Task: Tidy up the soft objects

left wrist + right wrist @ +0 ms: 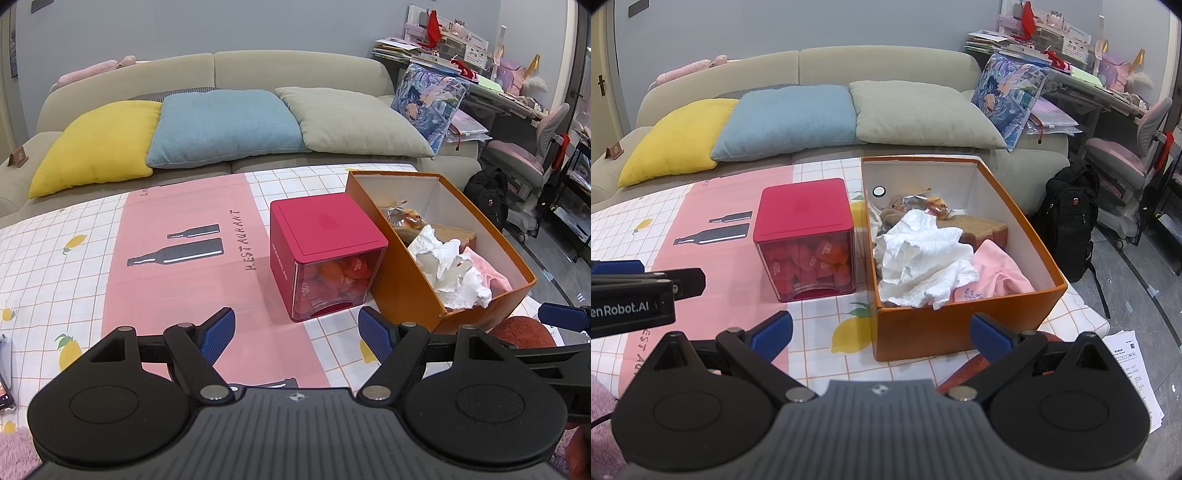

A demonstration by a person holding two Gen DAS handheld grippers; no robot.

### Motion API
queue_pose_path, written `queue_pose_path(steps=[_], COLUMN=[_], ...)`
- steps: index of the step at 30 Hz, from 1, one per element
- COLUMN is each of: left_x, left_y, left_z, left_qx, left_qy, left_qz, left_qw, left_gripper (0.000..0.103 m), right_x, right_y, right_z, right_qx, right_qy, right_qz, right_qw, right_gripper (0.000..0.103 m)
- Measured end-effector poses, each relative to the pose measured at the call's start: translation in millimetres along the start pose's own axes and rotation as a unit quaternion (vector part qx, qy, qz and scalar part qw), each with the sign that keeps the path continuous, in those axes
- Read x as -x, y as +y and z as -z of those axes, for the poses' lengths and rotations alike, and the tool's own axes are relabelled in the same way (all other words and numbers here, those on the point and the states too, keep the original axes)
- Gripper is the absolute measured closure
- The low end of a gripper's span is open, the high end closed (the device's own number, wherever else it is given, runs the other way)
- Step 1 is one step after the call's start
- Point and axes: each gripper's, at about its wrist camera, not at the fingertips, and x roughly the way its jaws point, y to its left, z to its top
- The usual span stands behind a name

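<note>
An open orange box [923, 332] [402, 280] stands on the cloth-covered table. It holds crumpled white paper [923, 254] [450, 266], a pink cloth [997, 273] [491, 273], a brown sponge-like block [982, 227] and some wrapped snacks [923, 203]. My right gripper [882, 334] is open, low and just in front of the box's near wall. My left gripper [297, 336] is open over the tablecloth, in front of the red box [325, 251] [805, 236]. Neither holds anything.
The red box with a clear front holds red-orange pieces. Behind the table is a beige sofa [295, 70] with yellow [99, 144], blue [225, 125] and grey [354, 122] cushions. A black backpack [1067, 221] and a cluttered desk [1089, 85] are at right. A rust-red round object [524, 332] lies at the near table edge.
</note>
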Motion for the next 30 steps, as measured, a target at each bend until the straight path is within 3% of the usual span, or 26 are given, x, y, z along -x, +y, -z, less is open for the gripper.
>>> queue_pose_path(steps=[30], left_x=[2.8], left_y=[1.6], left_z=[-1.3], left_qx=[0.004], left_qy=[-0.006], left_qz=[-0.002], left_qw=[1.0000], left_gripper=[0.014], right_x=[-0.7], right_y=[0.5], right_z=[-0.4], right_qx=[0.002], right_qy=[0.001], right_qz=[-0.001], right_qw=[1.000], right_gripper=[0.003])
